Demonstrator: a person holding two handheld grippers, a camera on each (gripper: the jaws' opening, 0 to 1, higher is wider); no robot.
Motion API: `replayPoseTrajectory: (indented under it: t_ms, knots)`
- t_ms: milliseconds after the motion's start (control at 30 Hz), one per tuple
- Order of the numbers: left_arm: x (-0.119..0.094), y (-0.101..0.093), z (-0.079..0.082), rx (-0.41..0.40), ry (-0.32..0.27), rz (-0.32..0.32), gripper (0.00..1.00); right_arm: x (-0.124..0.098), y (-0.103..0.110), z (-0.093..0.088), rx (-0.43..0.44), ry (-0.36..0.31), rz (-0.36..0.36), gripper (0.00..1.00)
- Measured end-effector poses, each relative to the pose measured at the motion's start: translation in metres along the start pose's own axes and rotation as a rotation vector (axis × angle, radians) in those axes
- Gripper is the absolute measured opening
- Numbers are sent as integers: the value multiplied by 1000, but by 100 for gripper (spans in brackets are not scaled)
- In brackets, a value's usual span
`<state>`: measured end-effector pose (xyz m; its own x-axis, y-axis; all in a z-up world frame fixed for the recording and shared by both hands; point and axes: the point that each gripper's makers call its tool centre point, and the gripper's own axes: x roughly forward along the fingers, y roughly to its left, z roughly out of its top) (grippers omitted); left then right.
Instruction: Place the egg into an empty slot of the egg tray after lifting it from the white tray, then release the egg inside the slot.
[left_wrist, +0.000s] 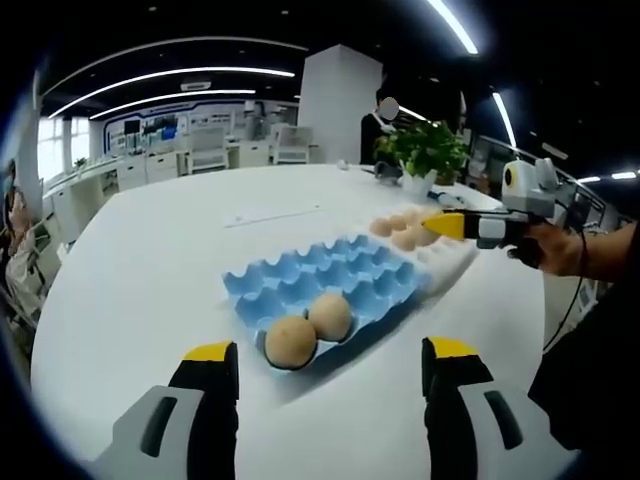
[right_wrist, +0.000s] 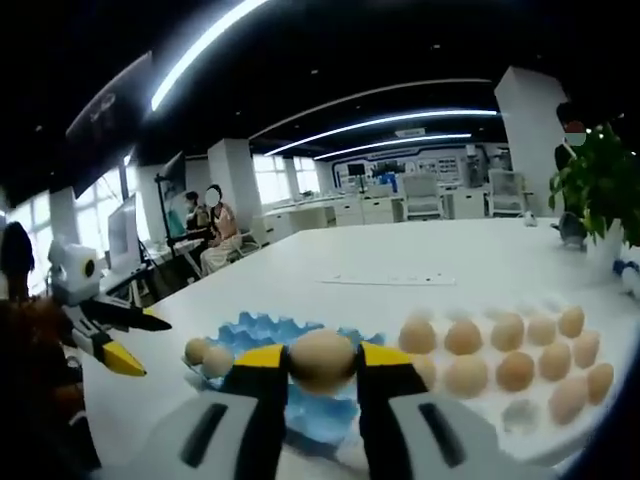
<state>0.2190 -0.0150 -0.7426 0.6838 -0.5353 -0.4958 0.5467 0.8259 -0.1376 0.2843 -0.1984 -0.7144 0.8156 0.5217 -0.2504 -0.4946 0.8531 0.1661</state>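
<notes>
My right tool (right_wrist: 322, 362) pinches egg (right_wrist: 322, 358) between jaws, above white tray (right_wrist: 520, 425) edge. Blue egg tray (right_wrist: 300, 405) just ahead-left below, empty slots beyond its two eggs. My left tool (left_wrist: 330, 365) spread, idle.

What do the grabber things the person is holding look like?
The left gripper has two chunky grey jaws with black inner sides and yellow tips. The right gripper matches it: grey, black and yellow. Seen from the left gripper view, the person wears a dark sleeve.
</notes>
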Motion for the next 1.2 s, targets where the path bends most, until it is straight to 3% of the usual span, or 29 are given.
replayPoseTrajectory:
  t_ms: [567,867,1200]
  knots:
    - [0,1,0,4,-2,1,71,44,61,-32,-59,90,181,26]
    - [-2,2,-1,-3,-4,5,70,53,78,-39,-77,102,227,26]
    - [-3,4,2,-4,-13,10,69,59,80,-55,-108,142,244,27]
